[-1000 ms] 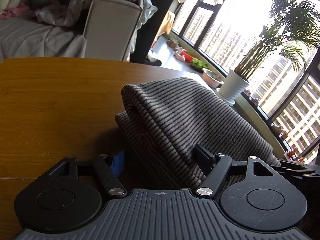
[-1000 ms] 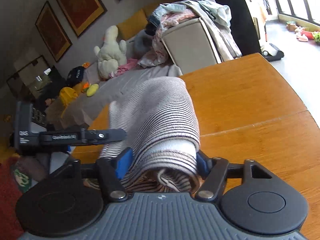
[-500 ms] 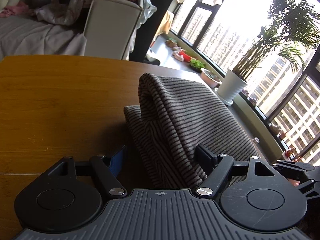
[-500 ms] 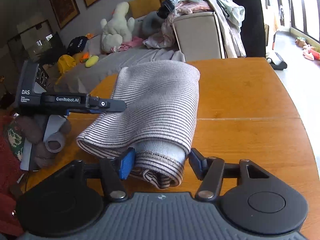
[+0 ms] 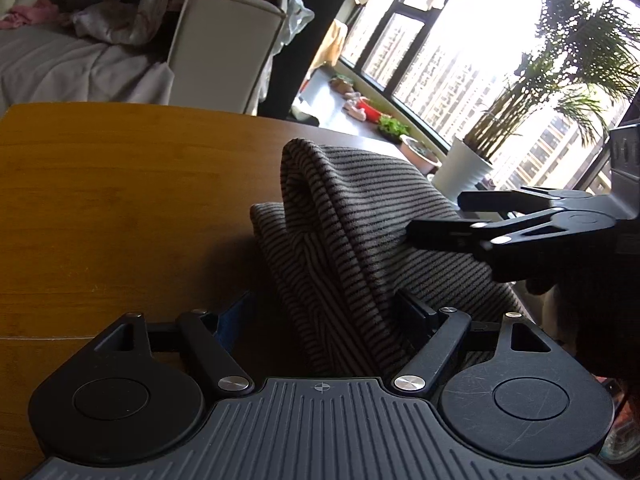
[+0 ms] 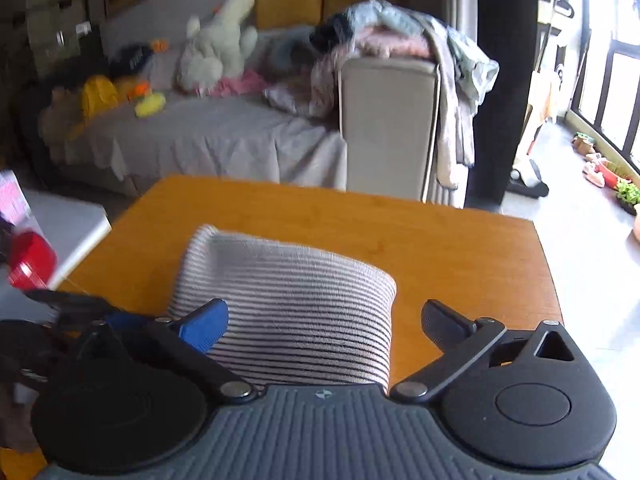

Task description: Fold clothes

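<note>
The grey knit garment with thin black stripes (image 6: 296, 308), folded into a thick bundle, lies on the orange-brown wooden table (image 6: 460, 248). The right gripper (image 6: 324, 328) is opening, both pads clear of the cloth. The left gripper (image 5: 324, 316) straddles the bundle's near end; whether it presses, I cannot tell

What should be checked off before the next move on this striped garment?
1. Right gripper let go: ok, jaws opening, right finger clear of the cloth.
2. Left gripper state: cannot tell, striped garment between its fingers, pad contact unclear.
3. Garment folded over: ok, a thick bundle with a rounded fold.
4. Garment fully on table: ok in the right wrist view.
5. Fold neat: not ok, one layer stands up in a hump.
</note>
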{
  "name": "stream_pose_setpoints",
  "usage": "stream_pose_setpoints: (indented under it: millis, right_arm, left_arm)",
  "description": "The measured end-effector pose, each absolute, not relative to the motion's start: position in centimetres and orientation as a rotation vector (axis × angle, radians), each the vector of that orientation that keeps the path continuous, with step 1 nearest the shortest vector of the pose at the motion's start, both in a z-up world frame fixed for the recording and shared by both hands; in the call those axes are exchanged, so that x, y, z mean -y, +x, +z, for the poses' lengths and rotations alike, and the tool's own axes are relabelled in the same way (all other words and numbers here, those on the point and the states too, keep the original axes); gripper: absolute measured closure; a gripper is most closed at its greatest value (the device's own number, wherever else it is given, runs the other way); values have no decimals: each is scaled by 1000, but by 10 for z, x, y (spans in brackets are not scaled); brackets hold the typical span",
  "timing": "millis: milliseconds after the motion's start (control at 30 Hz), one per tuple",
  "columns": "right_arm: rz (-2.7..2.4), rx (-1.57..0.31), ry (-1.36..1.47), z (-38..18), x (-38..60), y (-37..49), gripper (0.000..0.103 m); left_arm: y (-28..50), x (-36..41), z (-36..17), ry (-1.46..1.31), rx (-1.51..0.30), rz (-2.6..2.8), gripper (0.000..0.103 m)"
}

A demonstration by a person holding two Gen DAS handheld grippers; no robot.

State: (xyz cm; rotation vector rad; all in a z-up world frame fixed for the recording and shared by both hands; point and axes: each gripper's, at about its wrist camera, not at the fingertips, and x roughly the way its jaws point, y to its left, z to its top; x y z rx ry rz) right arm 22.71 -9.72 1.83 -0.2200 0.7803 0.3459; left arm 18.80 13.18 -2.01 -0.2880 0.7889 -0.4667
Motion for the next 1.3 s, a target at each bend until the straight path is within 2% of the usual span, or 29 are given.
stream_pose_setpoints:
  millis: [100, 300, 400, 533, 567, 600, 667, 833, 933, 1033, 1167, 1300]
  right_arm:
    - [327, -804, -248, 1, 83, 239, 0]
    - [430, -887, 90, -7, 131, 229, 0]
    - [424, -857, 231, -12, 159, 209, 0]
    - [361, -769, 227, -16, 178, 181, 0]
    - [345, -752, 214, -16, 178, 176, 0]
    - [335, -741, 206, -17, 177, 173, 0]
    - [327, -734, 206, -19, 176, 168, 0]
    - [358, -787, 297, -27, 176, 170, 0]
    - [391, -804, 274, -25, 171, 167, 0]
    - [417, -770, 172, -11, 159, 157, 0]
    - [445, -578, 10, 13, 138, 133, 0]
    - [405, -619, -96, -5, 111, 127, 0]
  left_arm:
    - [186, -135, -22, -277, -783, -432, 19]
    - [188, -140, -21, -301, -797, -442, 17]
    - [190, -146, -12, -363, -800, -468, 25]
    - [190, -147, 22, -382, -681, -518, 25]
    - [189, -145, 30, -375, -647, -526, 27]
    - [189, -141, 38, -366, -609, -543, 35]
    - [190, -130, 50, -357, -566, -594, 39]
    - [216, -101, 29, -318, -670, -610, 39]
    - [225, -105, 9, -336, -721, -573, 46]
    - [229, -113, -4, -382, -741, -557, 46]
    - [231, -115, -6, -363, -741, -551, 47]
    - [227, -114, -4, -353, -731, -543, 47]
